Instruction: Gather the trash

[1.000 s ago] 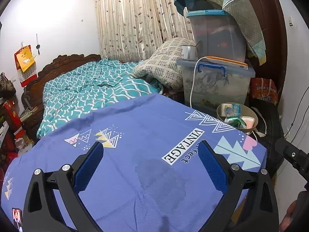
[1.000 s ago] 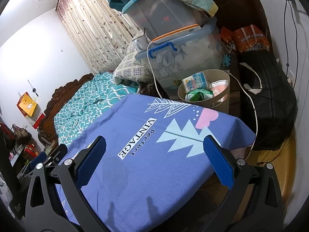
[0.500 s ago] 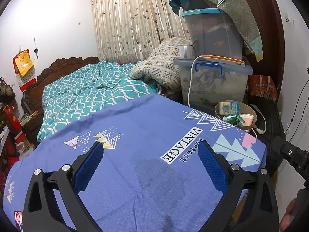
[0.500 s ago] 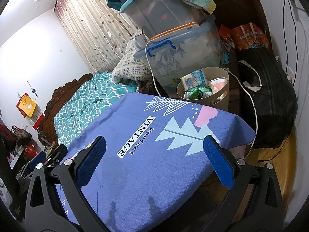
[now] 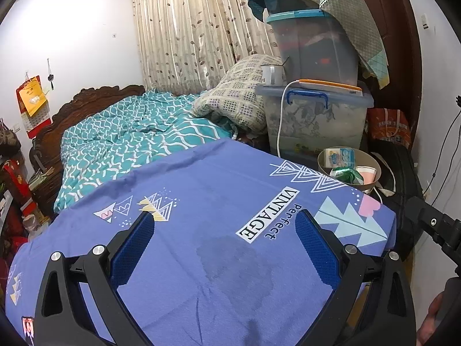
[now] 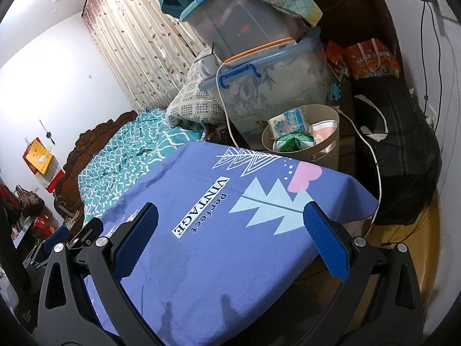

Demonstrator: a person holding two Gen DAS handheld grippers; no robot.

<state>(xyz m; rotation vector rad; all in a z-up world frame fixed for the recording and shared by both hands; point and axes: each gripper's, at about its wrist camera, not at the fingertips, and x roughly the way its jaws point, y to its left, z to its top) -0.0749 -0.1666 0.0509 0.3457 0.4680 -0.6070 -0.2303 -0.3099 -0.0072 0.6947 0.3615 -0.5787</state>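
With nothing left on the blue cloth point(image 6: 219, 230), both the left gripper point(image 5: 224, 248) and right gripper point(image 6: 230, 242) are best kept spread wide and empty, well clear of the full bin point(image 6: 331, 144).

The left claw point(image 5: 224, 225) and right claw point(image 6: 230, 219) both hang side by side, fingers spread wide, gripping nothing.

Both wrist cameras look forward from low over the cloth point(image 5: 201, 201), the right one angled further right, and both share its print and the bin point(image 6: 325, 150) beyond.
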